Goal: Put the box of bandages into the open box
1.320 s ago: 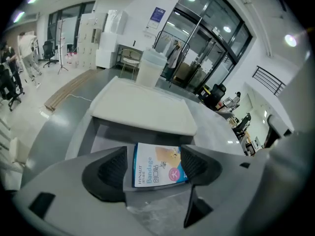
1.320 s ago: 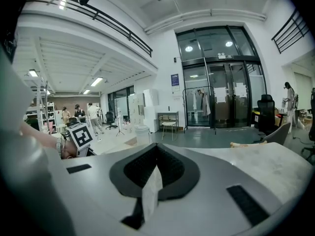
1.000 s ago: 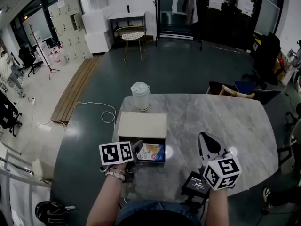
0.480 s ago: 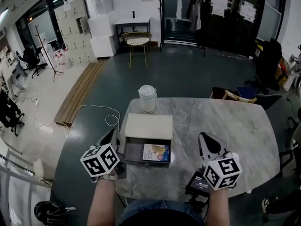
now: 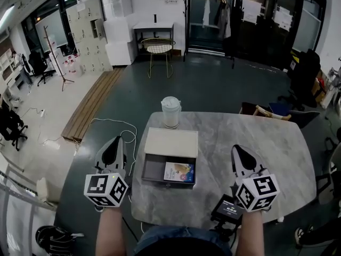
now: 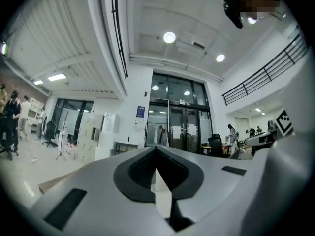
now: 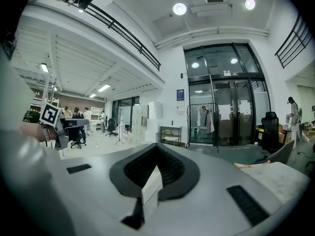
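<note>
The open box (image 5: 152, 169) lies on the marble table (image 5: 256, 143) with its pale lid (image 5: 171, 143) folded back. Inside it the box of bandages (image 5: 180, 172) lies flat at the right. My left gripper (image 5: 117, 140) is held off the table's left edge, apart from the box and pointing level away from me. Its jaws have just been closing, and they now meet with nothing between them (image 6: 156, 150). My right gripper (image 5: 235, 148) hovers over the table to the right of the box, also shut and empty (image 7: 157, 146).
A white lidded cup (image 5: 171, 111) stands on the table just behind the box lid. A black device (image 5: 229, 209) sits at the table's near edge by my right hand. A white cable (image 5: 114, 124) lies on the floor at the left.
My left gripper has left the front of the open box, moved left and up off the table, and closed. The bandage box stays inside. My right gripper has risen slightly.
</note>
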A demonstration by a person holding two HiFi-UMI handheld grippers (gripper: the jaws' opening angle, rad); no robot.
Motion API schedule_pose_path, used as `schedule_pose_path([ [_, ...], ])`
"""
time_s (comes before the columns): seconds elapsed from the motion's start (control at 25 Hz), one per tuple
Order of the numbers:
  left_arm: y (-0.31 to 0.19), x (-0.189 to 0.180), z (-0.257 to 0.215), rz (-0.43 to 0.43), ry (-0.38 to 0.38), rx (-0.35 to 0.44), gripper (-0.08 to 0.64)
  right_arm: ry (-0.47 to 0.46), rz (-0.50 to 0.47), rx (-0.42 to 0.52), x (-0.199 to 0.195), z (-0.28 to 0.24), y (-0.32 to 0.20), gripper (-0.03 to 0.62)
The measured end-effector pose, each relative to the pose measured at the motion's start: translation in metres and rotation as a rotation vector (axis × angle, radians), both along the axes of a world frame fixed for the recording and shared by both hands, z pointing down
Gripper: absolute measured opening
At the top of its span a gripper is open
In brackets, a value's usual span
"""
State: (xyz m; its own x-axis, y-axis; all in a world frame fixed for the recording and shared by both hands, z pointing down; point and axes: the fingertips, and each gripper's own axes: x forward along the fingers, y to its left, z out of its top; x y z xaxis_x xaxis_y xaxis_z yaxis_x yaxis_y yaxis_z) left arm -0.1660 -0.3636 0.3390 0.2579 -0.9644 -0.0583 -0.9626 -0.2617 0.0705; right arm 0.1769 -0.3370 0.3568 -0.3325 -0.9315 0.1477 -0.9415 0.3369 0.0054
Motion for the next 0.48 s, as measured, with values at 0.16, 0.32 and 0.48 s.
schedule_pose_path([
  [0.16,0.005,0.011,-0.016,0.029,-0.041,0.087,0.012,0.019,-0.002,0.05,-0.002,-0.01,0.0,0.025],
  [0.32,0.006,0.022,-0.029,0.046,-0.071,0.135,0.011,0.053,0.006,0.125,-0.004,-0.023,0.002,0.025],
  [0.48,0.006,0.03,-0.036,0.06,-0.077,0.153,0.011,0.068,0.044,0.169,0.0,-0.031,0.005,0.025],
])
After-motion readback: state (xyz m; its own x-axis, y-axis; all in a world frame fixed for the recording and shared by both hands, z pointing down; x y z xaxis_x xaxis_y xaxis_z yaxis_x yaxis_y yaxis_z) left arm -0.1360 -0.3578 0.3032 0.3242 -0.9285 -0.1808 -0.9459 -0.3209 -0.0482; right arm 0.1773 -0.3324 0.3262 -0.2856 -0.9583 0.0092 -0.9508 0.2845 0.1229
